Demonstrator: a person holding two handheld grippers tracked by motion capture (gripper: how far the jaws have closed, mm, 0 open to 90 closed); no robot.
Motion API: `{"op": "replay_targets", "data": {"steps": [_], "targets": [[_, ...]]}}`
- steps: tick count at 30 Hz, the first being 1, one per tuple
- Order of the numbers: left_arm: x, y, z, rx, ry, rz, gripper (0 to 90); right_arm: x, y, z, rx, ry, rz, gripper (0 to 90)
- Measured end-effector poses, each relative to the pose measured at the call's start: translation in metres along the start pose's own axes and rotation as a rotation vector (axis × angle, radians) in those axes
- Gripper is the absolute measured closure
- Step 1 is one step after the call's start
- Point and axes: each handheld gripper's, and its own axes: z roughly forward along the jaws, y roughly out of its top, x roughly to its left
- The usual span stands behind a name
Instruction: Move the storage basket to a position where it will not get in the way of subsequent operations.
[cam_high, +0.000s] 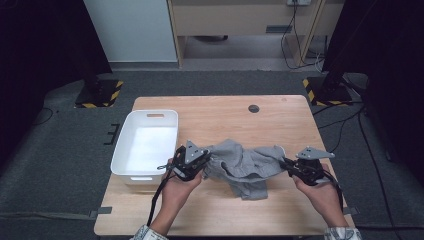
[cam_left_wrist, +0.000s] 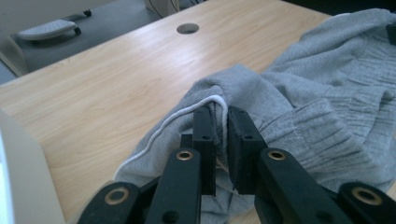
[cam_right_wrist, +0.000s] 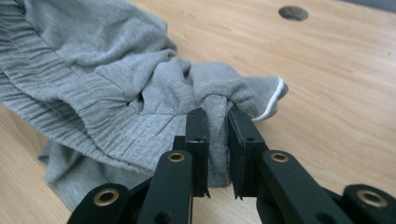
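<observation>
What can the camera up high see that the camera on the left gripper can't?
The high view takes in the white bin left of the cloth, both hands, the right gripper pinching the far end, and the floor around the table.

The left gripper view gives the close-up: a white piped edge on the cloth, pinched between the left gripper jaws.

Both show the grey garment on the wooden table with its round hole.

No readable text (labels or numbers) anywhere

Grey garment (cam_high: 245, 167), white-piped edge; white bin (cam_high: 145, 142); perhaps wood-grain table (cam_high: 225, 115).
</observation>
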Motion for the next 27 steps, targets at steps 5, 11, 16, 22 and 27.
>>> {"op": "replay_targets", "data": {"steps": [5,11,16,22,27], "targets": [[0.008,-0.002,0.016,0.055,0.039,-0.005,82.3,0.001,0.007,-0.002,-0.024,0.004,0.011,79.4],[0.003,-0.019,0.052,0.17,0.097,0.043,82.2,0.005,0.003,0.019,0.029,-0.004,0.02,79.1],[0.006,-0.035,0.066,0.221,0.09,0.031,82.2,0.003,-0.007,0.032,0.062,-0.013,0.015,77.8],[-0.001,-0.045,0.073,0.257,0.05,0.02,82.3,-0.005,-0.015,0.03,0.081,-0.019,0.028,78.1],[-0.016,-0.041,0.091,0.248,-0.008,-0.022,82.4,-0.015,-0.019,0.024,0.088,-0.057,0.031,78.0]]}}
